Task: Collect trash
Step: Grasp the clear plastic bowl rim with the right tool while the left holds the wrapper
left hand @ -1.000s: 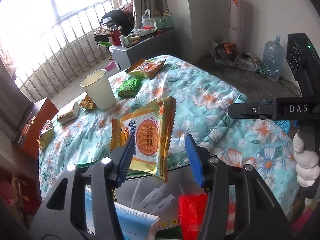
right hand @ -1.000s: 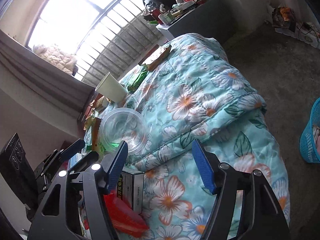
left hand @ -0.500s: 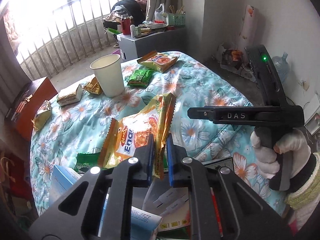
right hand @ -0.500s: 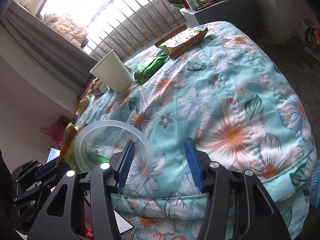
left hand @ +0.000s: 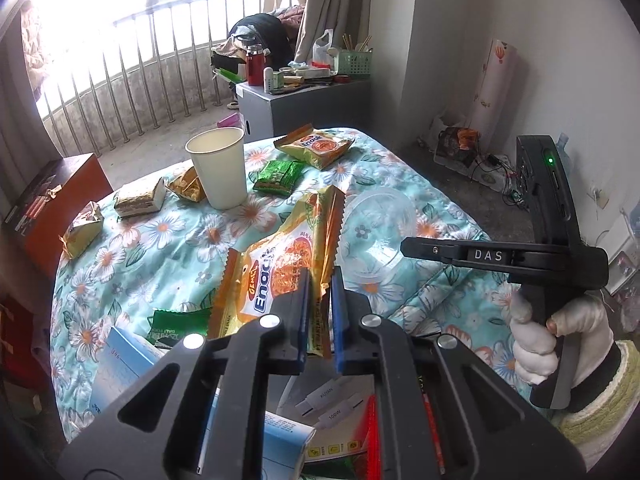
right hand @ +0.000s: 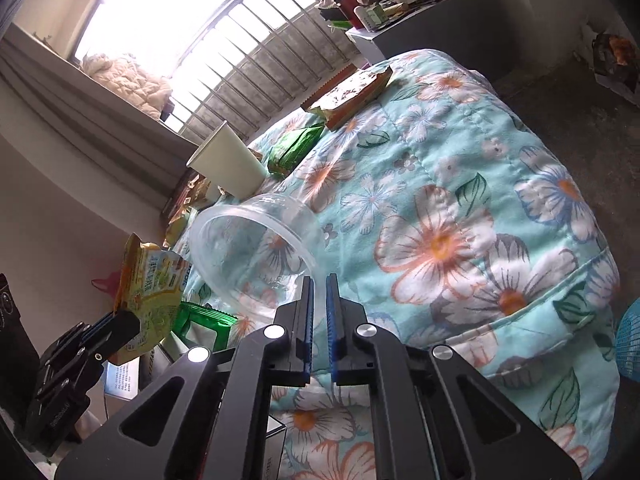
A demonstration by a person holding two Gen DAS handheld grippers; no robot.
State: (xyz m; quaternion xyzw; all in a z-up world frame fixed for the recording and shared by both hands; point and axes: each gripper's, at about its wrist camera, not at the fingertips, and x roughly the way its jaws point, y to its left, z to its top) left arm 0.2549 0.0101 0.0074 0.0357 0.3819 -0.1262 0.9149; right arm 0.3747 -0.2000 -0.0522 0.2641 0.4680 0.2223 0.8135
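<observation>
My left gripper [left hand: 320,296] is shut on a yellow Enaak snack wrapper [left hand: 280,264] and holds it up above the floral cloth; the wrapper also shows in the right wrist view [right hand: 150,284]. My right gripper [right hand: 319,300] is shut on the rim of a clear plastic container [right hand: 256,256], which is tilted on its side; the container also shows in the left wrist view [left hand: 376,220]. Loose trash lies on the cloth: a white paper cup [left hand: 220,168], a green wrapper [left hand: 280,176], another Enaak packet [left hand: 316,146], several gold wrappers [left hand: 140,196].
The table is draped in a teal floral quilt [right hand: 460,200]. Boxes and a red packet [left hand: 372,432] lie below the left gripper. A brown box [left hand: 52,196] stands at the left, a grey cabinet [left hand: 304,108] beyond, a blue basket [right hand: 630,340] on the floor.
Both grippers were open a second ago. The left one closed on the yellow wrapper and lifted it; the right one moved to the clear container and closed on its rim, tilting it.
</observation>
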